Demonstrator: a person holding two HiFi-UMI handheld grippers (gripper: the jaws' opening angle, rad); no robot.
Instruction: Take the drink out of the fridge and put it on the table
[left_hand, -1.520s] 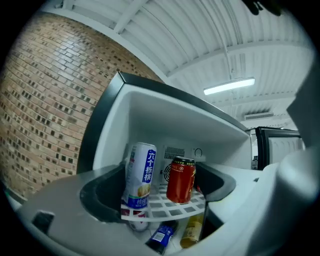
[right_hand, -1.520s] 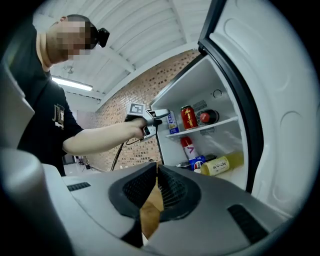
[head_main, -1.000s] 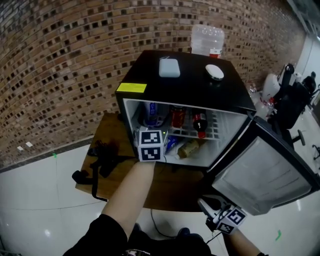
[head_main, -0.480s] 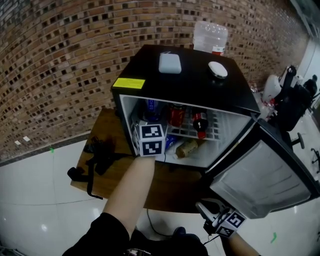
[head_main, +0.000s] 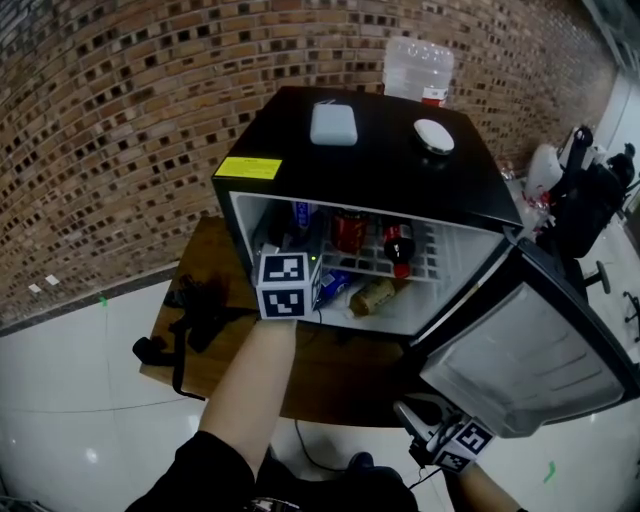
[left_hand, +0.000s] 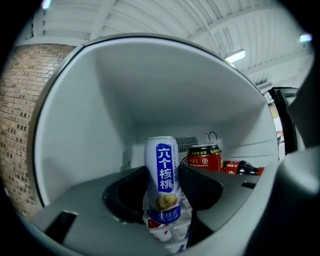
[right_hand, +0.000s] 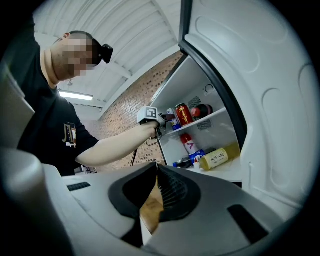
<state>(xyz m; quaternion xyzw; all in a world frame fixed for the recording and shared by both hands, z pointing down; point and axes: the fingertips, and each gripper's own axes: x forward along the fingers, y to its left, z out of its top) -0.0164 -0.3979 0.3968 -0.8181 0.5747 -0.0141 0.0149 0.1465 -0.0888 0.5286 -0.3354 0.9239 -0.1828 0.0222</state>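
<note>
Both L gripper (left_hand: 163, 195) jaws closing onto can (left_hand: 162, 172) between them; R gripper (right_hand: 156, 200) clenched, empty.

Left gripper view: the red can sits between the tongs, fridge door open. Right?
Not the red can. The left gripper view shows the white-and-blue can between the tongs of the left gripper, which are closing on it. The red can stands behind it, to the right. The fridge door is open, as you said.
</note>
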